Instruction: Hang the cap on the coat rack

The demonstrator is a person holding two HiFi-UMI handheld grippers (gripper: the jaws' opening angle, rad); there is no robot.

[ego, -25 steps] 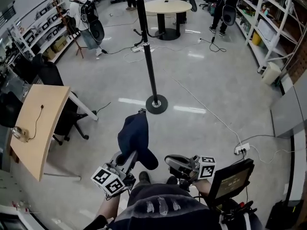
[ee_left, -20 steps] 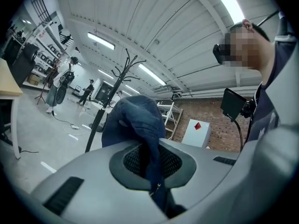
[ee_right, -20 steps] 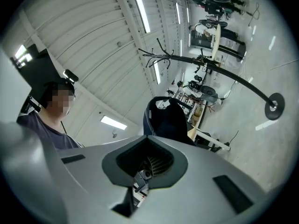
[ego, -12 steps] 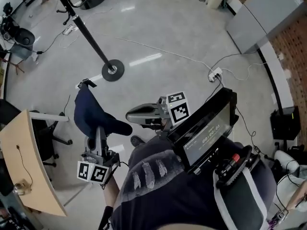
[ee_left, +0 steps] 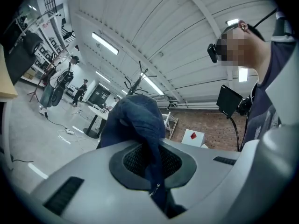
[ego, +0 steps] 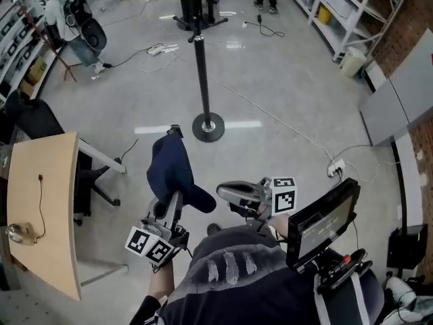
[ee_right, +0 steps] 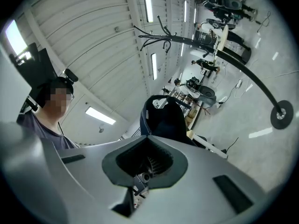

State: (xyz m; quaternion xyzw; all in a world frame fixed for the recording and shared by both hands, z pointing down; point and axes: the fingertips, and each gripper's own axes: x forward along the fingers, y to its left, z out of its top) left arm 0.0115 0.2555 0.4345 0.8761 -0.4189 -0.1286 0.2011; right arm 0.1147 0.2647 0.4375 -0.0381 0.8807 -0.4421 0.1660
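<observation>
While left claw (ego: 174, 204) grips cap (ego: 172, 170), coat rack (ego: 201, 59) ahead, desk (ego: 42, 202) left.

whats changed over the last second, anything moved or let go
Very little: mainly the head view swung aside and back. Nothing was taken hold of or released. The left gripper stays shut on the cap, held up about as far short of the coat rack as before. The right gripper stays empty beside it, jaws together.
</observation>
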